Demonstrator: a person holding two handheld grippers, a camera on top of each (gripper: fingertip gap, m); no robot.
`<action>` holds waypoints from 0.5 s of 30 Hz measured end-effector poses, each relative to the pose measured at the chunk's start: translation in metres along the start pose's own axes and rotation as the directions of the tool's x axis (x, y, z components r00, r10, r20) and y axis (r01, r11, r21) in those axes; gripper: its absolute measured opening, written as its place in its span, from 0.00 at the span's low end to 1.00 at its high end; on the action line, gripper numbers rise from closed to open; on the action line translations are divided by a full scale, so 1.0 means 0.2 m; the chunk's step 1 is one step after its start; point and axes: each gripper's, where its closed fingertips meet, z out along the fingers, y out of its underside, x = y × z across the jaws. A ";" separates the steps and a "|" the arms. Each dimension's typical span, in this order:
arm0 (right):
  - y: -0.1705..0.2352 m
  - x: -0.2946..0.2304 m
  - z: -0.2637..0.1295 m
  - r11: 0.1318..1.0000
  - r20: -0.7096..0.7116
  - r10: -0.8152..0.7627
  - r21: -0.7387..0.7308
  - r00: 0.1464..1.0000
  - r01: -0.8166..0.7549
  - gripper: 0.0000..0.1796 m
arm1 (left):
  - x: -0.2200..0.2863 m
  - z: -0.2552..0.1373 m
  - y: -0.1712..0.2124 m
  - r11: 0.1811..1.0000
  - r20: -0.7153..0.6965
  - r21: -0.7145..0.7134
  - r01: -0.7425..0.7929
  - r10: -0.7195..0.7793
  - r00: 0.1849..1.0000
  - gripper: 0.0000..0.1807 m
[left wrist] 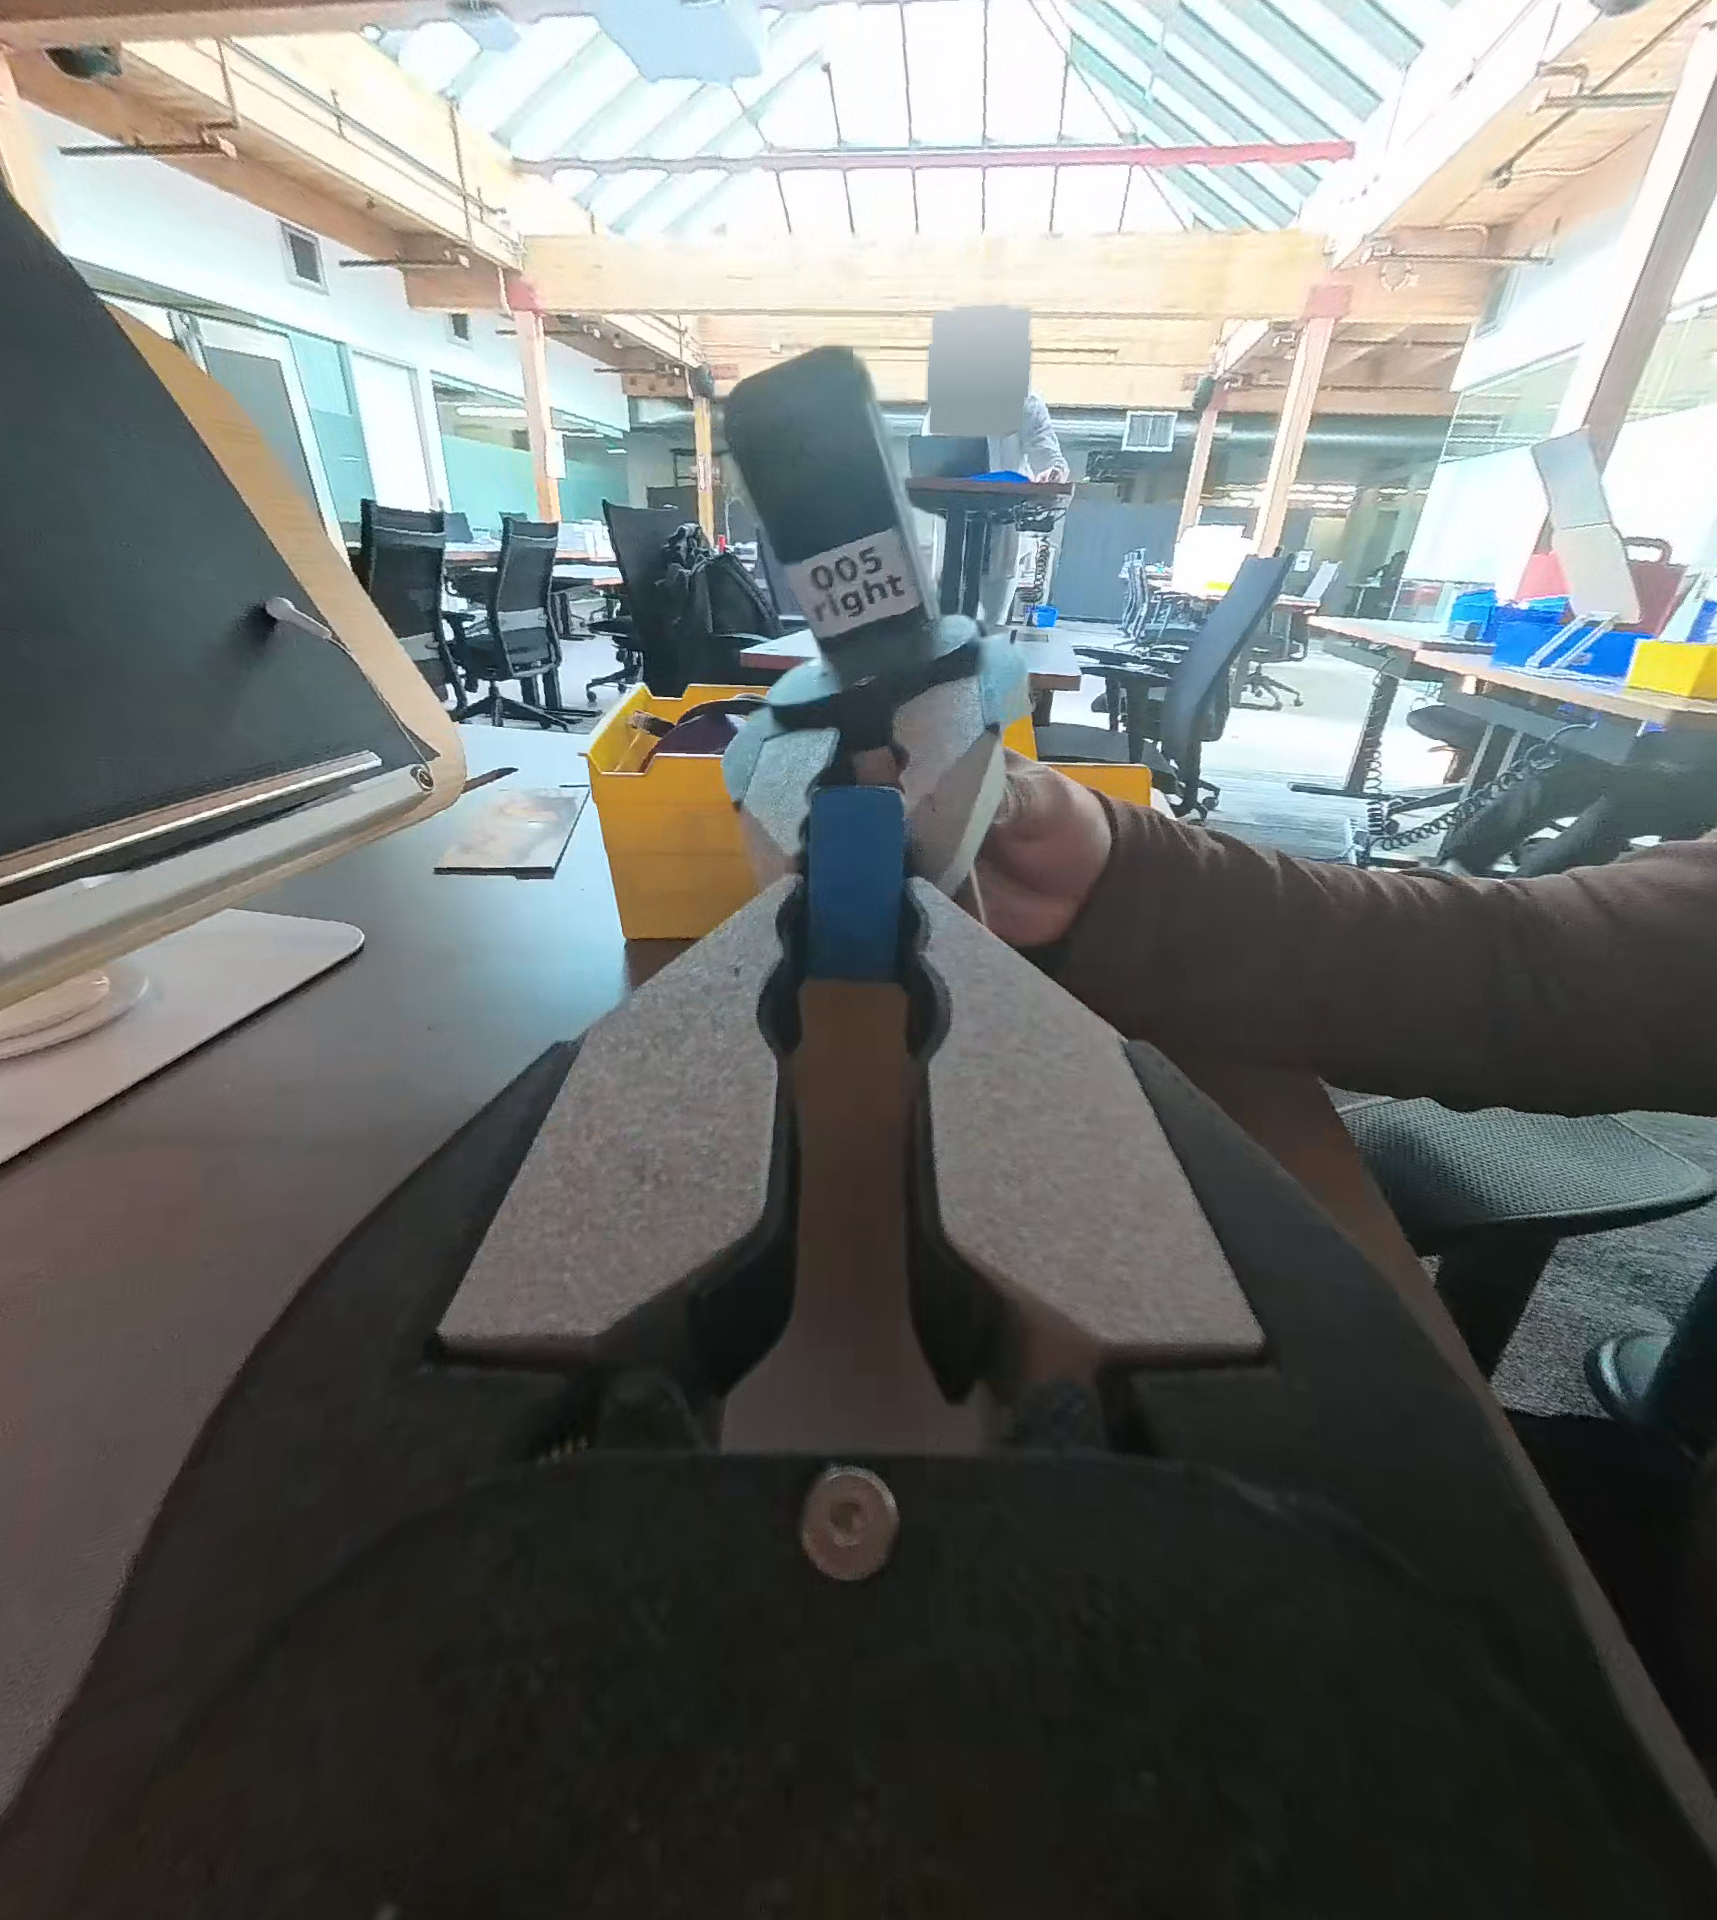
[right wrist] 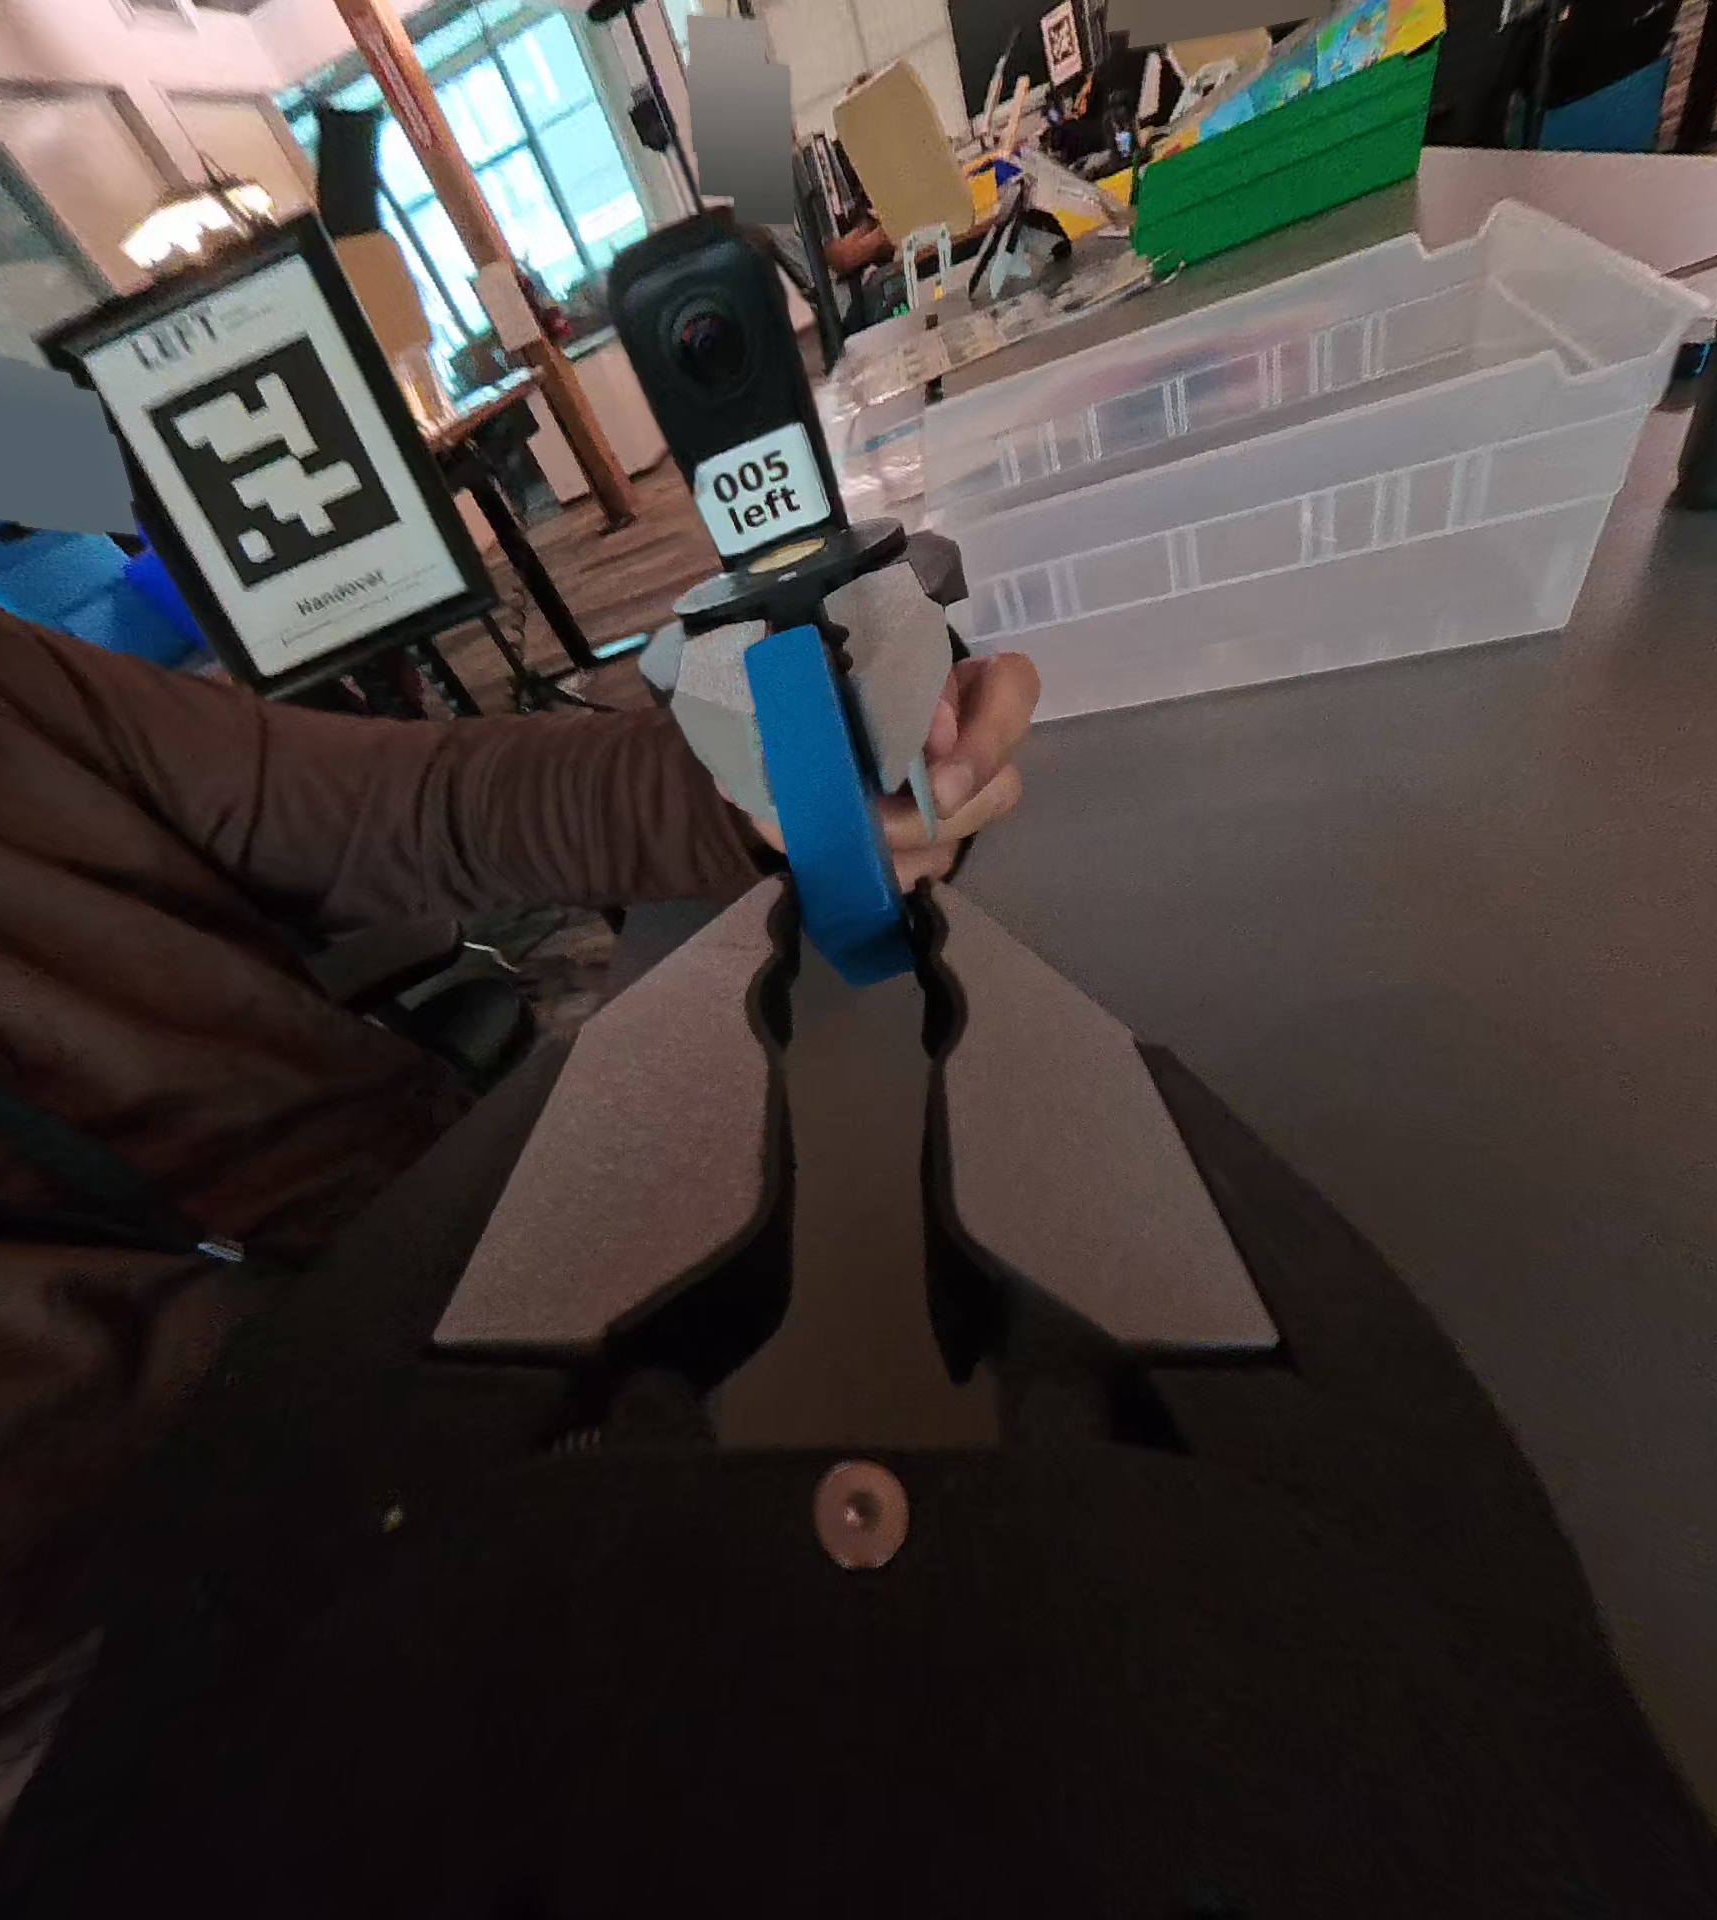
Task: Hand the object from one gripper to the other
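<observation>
Both my grippers, left [left wrist: 856,914] and right [right wrist: 854,935], pinch one blue ring [right wrist: 823,800] edge-on between facing fingers.

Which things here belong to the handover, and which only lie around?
Job: blue tape roll; left gripper; right gripper. Both grippers pinch the roll.

Around: yellow bin; clear plastic bin; green bin; monitor stand.
</observation>
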 end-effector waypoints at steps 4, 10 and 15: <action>0.02 0.15 -0.04 0.979 -0.275 -0.194 -0.111 0.942 0.169 0.07 | -0.14 -0.02 0.09 0.996 0.154 -0.079 0.043 -0.031 0.988 0.22; 0.03 0.31 -0.12 0.692 -0.516 -0.721 -0.529 0.462 0.490 0.07 | -0.17 -0.01 0.18 0.927 0.103 -0.116 0.357 -0.346 0.933 0.38; -0.03 0.21 -0.06 0.498 -0.454 -0.855 -0.579 0.252 0.645 0.07 | -0.18 -0.05 0.10 0.826 -0.042 -0.012 0.564 -0.564 0.825 0.32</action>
